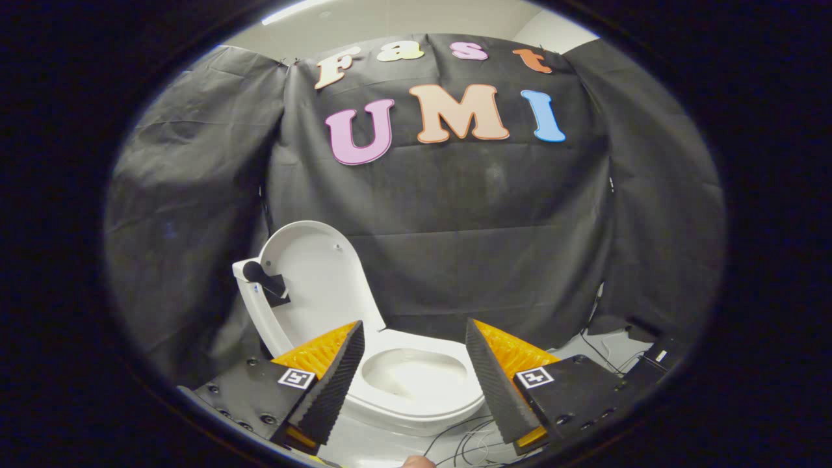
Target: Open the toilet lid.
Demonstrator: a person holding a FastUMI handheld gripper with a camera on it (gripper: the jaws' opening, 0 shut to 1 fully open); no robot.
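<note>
A white toilet (416,396) stands on the floor just ahead of my fingers, its bowl showing between them. Its white lid (315,286) stands raised, leaning back toward the black cloth wall at the left, with its inner side facing me. A dark hinge piece (270,283) sits at the lid's left edge. My gripper (416,344) is open, with a wide gap between the two orange-and-black fingers (328,374). Nothing is held between them, and they hang above the toilet seat without touching it.
Black cloth walls close off the booth behind and to both sides of the toilet. Thin cables (468,439) lie on the pale floor near the toilet's front, and more cables and dark gear (640,351) sit at the right.
</note>
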